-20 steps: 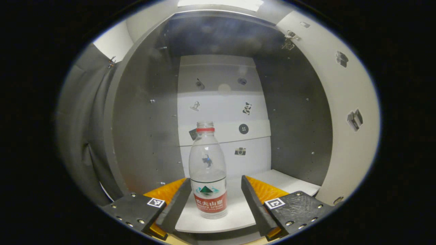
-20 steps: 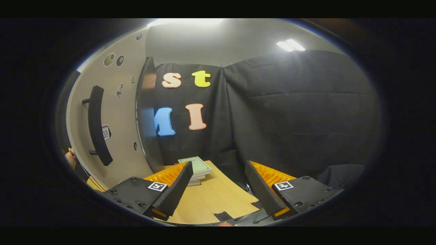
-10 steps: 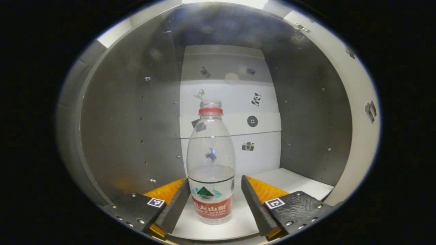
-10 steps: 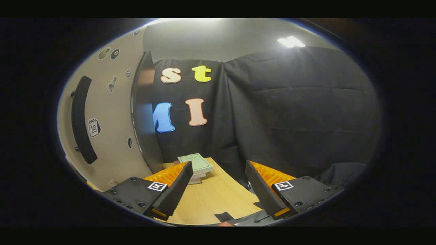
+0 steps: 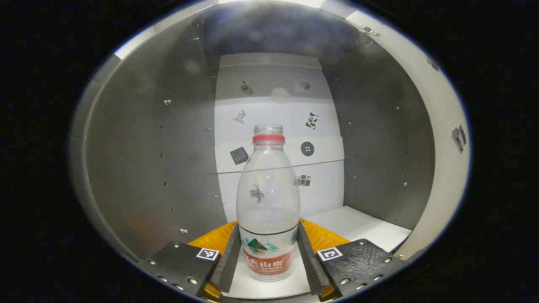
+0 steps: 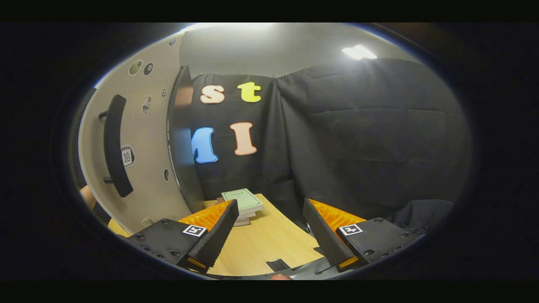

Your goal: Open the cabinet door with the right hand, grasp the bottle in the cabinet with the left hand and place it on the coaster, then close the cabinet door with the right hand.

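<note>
Cabinet open, left tool closing round bottle

Grey cabinet interior w/ white back panel carrying small stickers; white shelf floor runs near to far. Bottle stands upright near shelf's front edge, red ring at neck, some water inside. Left tool reaches in, one finger each side of bottle's labelled base, right up against it; can't tell if both press. Right gripper view: cabinet door swung open at left, dark handle on it. Right tool spread wide, grasping nothing, over wooden table. Stacked books at table's far end.
</note>
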Motion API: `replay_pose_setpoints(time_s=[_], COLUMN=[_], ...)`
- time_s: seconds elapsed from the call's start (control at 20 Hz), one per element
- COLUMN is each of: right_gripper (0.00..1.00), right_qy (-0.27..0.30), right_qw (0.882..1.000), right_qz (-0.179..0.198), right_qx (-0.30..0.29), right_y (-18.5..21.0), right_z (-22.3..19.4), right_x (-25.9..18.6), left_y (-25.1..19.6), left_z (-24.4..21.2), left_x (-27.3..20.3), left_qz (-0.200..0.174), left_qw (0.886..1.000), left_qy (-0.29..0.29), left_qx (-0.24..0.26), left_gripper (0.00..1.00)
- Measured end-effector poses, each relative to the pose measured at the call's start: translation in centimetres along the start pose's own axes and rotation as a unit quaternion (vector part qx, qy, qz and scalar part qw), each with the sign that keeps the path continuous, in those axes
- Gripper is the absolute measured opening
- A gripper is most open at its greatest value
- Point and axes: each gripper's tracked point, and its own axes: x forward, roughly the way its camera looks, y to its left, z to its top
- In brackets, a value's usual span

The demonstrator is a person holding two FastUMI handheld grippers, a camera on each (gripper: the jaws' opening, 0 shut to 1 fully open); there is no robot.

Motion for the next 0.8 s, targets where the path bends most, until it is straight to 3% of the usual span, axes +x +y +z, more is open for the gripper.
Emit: replay_pose_setpoints(time_s=[0.2, 0.25, 0.35, 0.8], right_gripper=[0.92, 0.98, 0.98, 0.98], right_qy=[-0.012, -0.015, -0.018, -0.039], right_qw=[1.000, 1.000, 1.000, 0.998], right_qz=[-0.001, 0.000, 0.003, 0.034], right_qx=[-0.001, -0.006, -0.018, -0.042], right_y=[0.6, 0.8, 1.6, 6.1], right_z=[0.2, 0.2, -0.1, -0.5], right_x=[-2.6, -3.3, -4.5, -10.2], left_y=[-0.4, -0.6, -0.7, 2.8], left_z=[3.9, 4.7, 5.6, 2.8], left_x=[-3.8, -5.1, -7.7, -19.2], left_qz=[-0.012, -0.015, -0.023, -0.020], left_qw=[0.999, 0.999, 0.998, 0.999], left_qy=[-0.041, -0.048, -0.058, -0.046], left_qx=[0.012, 0.012, 0.010, -0.014], left_gripper=[0.68, 0.68, 0.67, 0.67])
